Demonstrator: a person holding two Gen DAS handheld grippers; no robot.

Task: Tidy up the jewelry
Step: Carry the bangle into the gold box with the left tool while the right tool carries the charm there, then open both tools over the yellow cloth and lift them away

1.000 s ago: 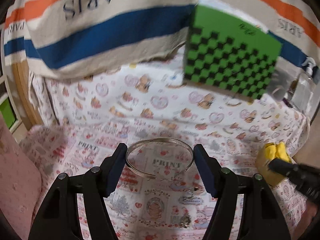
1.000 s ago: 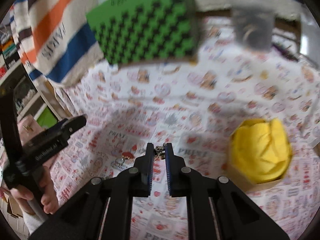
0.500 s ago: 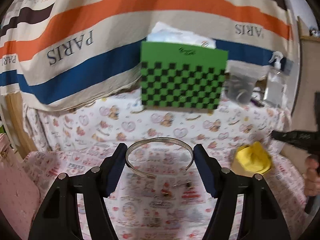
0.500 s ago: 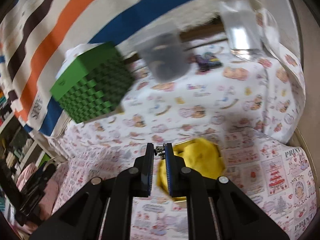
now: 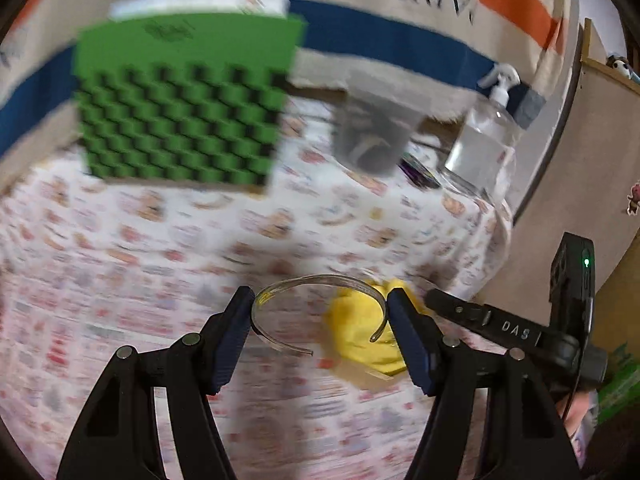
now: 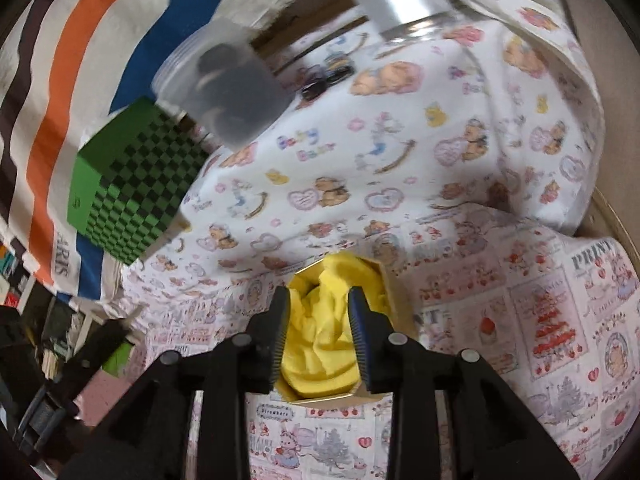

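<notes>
The left claw (image 5: 320, 312) is clamped on a thin silver bangle (image 5: 316, 280), an open ring that is held by its two sides between the dark blue pads, with its gap turned toward the camera. It hangs in the air above the counter (image 5: 160, 280), and behind it lies a small cardboard box with a yellow cloth lining (image 5: 360, 332). The right claw (image 6: 318, 320) stands directly over the same box (image 6: 320, 344); its fingers are apart with nothing visible between them, so it seems to hold nothing. The left view is blurred, so the exact height of the bangle over the box cannot be told. The step in hand is probably to bring the bangle over the yellow cloth and lay it there. To do this well, the right claw should first draw aside, because both claws near the small box may knock together. The left claw should come low, keep the bangle flat, and let go only when the ring is just above the cloth, so it does not bounce out. The grip should stay gentle, because a thin open ring can bend or spring sideways from the pads.
</notes>
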